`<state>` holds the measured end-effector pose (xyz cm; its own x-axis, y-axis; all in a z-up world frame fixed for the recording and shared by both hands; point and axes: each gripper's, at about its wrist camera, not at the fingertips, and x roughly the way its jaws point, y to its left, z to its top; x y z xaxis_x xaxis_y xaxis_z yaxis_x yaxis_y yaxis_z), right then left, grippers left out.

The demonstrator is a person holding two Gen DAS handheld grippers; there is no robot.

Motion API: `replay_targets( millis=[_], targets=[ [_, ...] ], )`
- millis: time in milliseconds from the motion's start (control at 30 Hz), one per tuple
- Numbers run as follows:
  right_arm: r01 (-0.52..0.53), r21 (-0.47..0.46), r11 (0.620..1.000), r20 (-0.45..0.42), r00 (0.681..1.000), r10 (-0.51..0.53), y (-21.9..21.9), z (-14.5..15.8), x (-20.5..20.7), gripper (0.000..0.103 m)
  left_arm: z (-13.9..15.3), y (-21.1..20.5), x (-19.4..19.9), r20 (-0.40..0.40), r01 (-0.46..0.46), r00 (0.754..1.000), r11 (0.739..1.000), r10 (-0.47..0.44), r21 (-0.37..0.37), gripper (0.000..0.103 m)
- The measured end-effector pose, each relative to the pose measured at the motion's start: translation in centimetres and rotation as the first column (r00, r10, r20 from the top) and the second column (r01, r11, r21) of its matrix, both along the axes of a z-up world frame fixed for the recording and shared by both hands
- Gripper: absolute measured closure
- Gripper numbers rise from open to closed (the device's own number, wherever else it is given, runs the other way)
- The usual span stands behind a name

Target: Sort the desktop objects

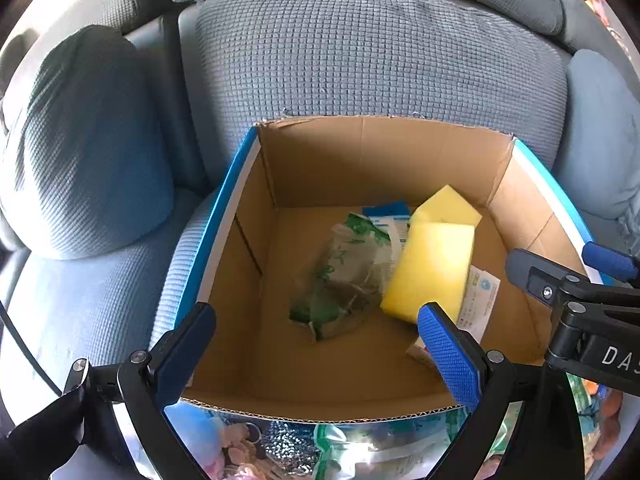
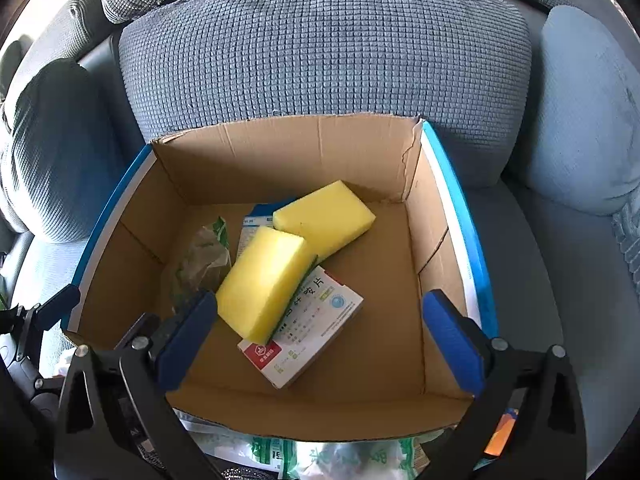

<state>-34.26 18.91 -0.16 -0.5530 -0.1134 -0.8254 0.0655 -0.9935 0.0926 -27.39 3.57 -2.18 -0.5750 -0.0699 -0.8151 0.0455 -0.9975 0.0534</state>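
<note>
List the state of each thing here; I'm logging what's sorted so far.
Cardboard box: open-topped, on the sofa.
Near yellow sponge: in box, leaning on medicine box.
Far yellow sponge: in box.
Medicine box: closed, flat.
Green packet: crumpled, in box.
Left hand-held gripper: open, empty.
Right hand-held gripper: open, empty.

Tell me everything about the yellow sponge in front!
The front yellow sponge is a soft-looking foam block with a thin green layer underneath. It lies tilted inside the cardboard box, resting on a white medicine box and touching the second yellow sponge behind it. No gripper holds it.
</note>
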Motion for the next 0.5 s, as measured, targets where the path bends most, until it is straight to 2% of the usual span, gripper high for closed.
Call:
replay_targets(
  millis=[500],
  targets=[
    [-0.001,-0.006,1.000,0.033,0.999,0.001,-0.5,-1.5,0.7,0.000,-0.1,-0.2,-0.1,0.006,-0.002,1.000,1.000,0.002,0.019,0.002]
  ],
)
